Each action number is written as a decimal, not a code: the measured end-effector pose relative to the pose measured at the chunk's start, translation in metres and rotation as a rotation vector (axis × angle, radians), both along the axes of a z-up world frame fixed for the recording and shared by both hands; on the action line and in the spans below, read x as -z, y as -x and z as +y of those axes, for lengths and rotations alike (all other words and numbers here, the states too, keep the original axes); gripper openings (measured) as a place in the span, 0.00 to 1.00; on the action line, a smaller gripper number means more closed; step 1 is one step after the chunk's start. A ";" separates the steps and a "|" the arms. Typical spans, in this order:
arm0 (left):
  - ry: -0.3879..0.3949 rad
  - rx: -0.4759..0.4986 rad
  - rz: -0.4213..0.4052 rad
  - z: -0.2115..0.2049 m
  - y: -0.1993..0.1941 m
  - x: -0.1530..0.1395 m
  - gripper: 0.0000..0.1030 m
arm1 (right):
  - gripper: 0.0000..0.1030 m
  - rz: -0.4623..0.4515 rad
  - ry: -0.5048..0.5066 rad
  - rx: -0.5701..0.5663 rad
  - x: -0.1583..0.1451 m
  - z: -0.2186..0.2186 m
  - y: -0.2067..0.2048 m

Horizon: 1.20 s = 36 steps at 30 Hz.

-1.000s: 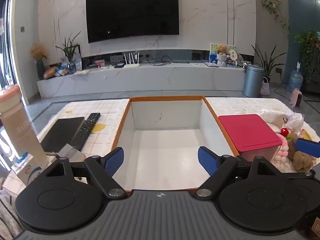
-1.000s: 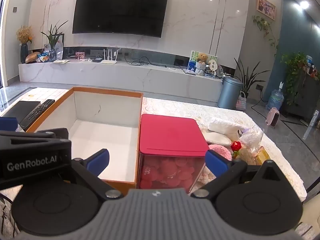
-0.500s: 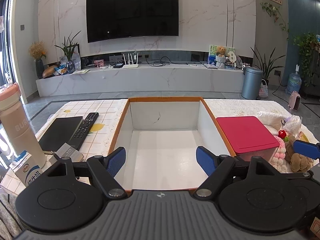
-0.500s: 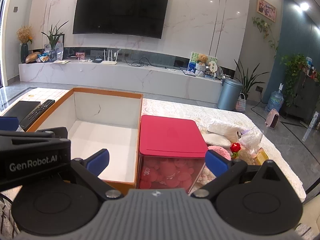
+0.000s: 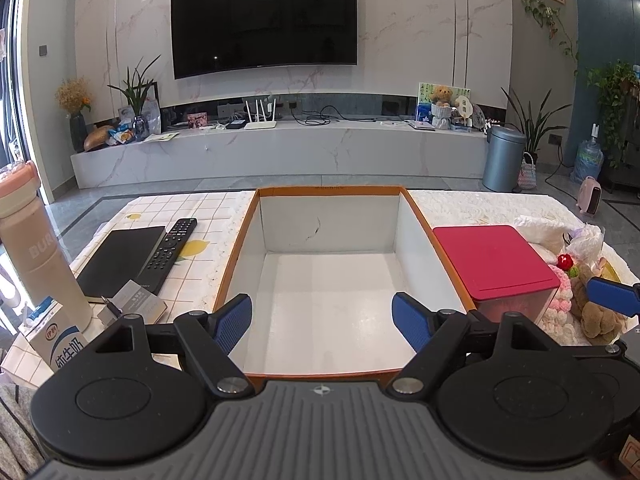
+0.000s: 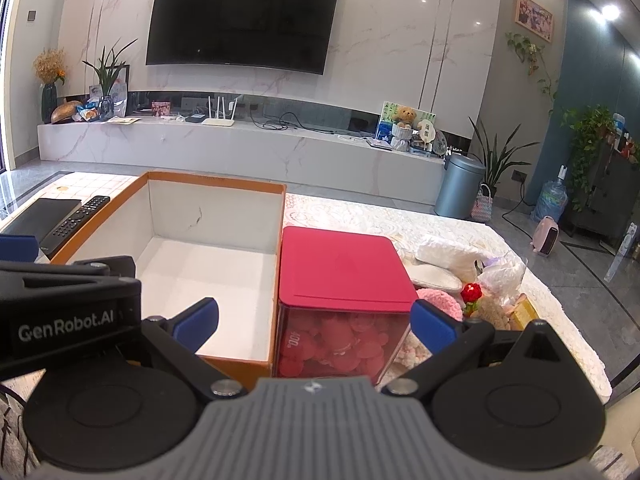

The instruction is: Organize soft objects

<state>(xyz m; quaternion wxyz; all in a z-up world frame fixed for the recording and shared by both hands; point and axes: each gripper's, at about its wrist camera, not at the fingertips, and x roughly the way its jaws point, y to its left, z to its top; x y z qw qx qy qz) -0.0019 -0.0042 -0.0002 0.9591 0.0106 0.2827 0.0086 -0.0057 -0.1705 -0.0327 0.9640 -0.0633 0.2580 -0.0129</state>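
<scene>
Orange-rimmed and white inside, the open box (image 5: pixel 328 280) sits empty on the counter (image 5: pixel 192 216), with the left gripper (image 5: pixel 322 322) hovering over its near edge, jaws spread wide and holding nothing. The right gripper (image 6: pixel 314 320) hangs in front of the red-lidded container (image 6: pixel 340 264), jaws likewise released and empty. The soft objects lie in a heap at the far right of the counter, beyond that container: a pink knitted piece (image 6: pixel 438 300), a brown plush bear (image 5: pixel 600 316), white padded items (image 6: pixel 448 252) and crinkled plastic (image 6: pixel 504 272).

Nothing looks sorted yet. The likely trouble is the tangle itself: closing on 1 toy may drag a neighbour along or off the counter edge, and a shallow pinch on plush could slip. The container also crowds the right gripper's path to the heap.
</scene>
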 end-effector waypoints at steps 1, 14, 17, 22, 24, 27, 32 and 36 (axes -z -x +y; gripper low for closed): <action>0.000 0.000 -0.001 0.000 0.000 0.000 0.91 | 0.97 -0.001 -0.003 0.000 -0.001 0.000 0.000; -0.008 -0.003 0.013 0.000 0.000 0.000 0.91 | 0.97 0.003 0.017 -0.007 -0.001 0.001 0.001; -0.006 -0.004 0.012 0.001 0.000 0.000 0.91 | 0.97 -0.002 0.015 -0.005 -0.001 0.001 0.001; -0.005 -0.006 0.011 0.002 -0.001 -0.001 0.91 | 0.97 -0.002 0.015 -0.005 -0.001 0.001 0.002; -0.008 -0.008 0.011 0.002 -0.001 -0.001 0.91 | 0.97 -0.002 0.016 -0.004 -0.001 0.001 0.002; -0.018 -0.012 0.006 0.002 0.000 -0.001 0.91 | 0.97 0.003 0.011 -0.006 -0.001 0.001 0.001; -0.011 -0.014 0.008 0.001 0.000 -0.001 0.91 | 0.97 0.006 0.006 -0.010 -0.002 0.000 0.001; -0.009 -0.015 0.007 0.001 0.000 -0.001 0.90 | 0.97 0.004 0.004 -0.011 -0.002 0.000 0.001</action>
